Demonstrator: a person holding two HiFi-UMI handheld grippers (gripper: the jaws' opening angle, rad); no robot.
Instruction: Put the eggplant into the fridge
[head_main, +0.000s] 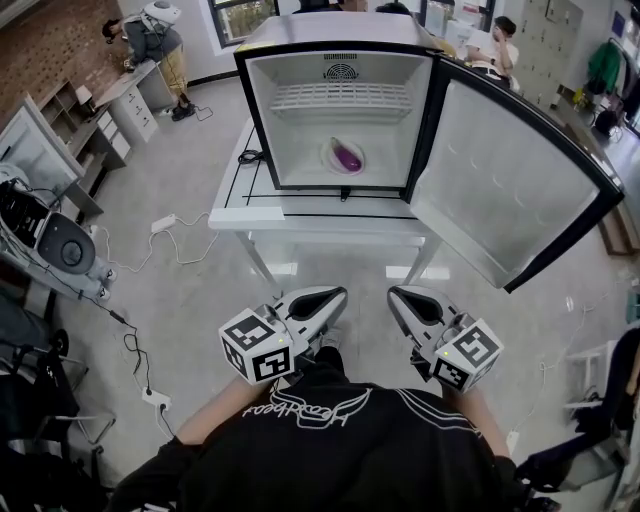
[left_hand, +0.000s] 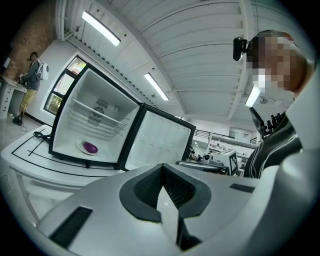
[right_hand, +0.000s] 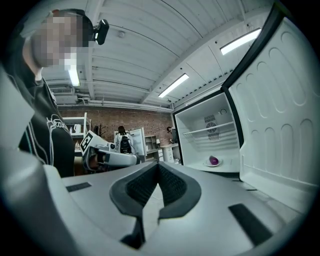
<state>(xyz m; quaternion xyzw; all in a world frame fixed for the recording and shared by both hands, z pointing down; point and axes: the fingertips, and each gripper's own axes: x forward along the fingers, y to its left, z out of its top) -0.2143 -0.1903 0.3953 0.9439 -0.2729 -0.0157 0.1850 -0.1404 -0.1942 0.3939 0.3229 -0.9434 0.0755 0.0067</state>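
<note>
Lying on a white plate (head_main: 331, 151) on the floor of the open fridge (head_main: 265, 120), the purple eggplant (head_main: 348, 156) sits under the wire shelf (head_main: 340, 98). The fridge stands on a white counter (head_main: 250, 205), its door (head_main: 500, 190) swung wide to the right. Both grippers hover close to the person's black shirt (head_main: 330, 450), well apart from the fridge. The left gripper (head_main: 330, 300) has its jaws pressed together with nothing between them, and the right gripper (head_main: 405, 300) is likewise closed and empty.
</note>
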